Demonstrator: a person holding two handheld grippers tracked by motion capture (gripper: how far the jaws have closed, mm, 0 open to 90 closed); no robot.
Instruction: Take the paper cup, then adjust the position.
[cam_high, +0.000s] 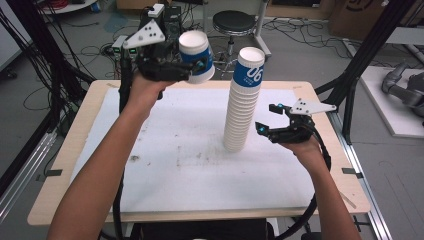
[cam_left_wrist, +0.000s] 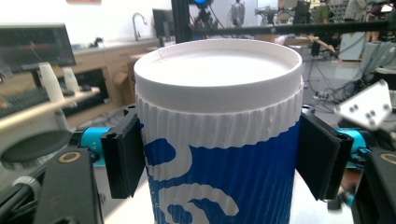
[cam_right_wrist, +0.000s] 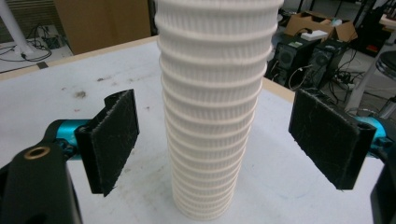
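The left gripper (cam_left_wrist: 219, 154) clamps a single cup (cam_left_wrist: 219, 140); over-squeezing risks crushing it. The right gripper (cam_right_wrist: 215, 140), jaws spread, flanks the cup stack (cam_right_wrist: 210, 107); a one-sided touch may topple it.

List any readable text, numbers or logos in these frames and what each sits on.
"06": large white digits, as they read upside down, on the blue band of the top cup of the stack.
White swirl print on the blue cup held in the left gripper: curved shapes, not readable as letters.
Dark marking on the brown box at the top right of the high view: cut off, unreadable.
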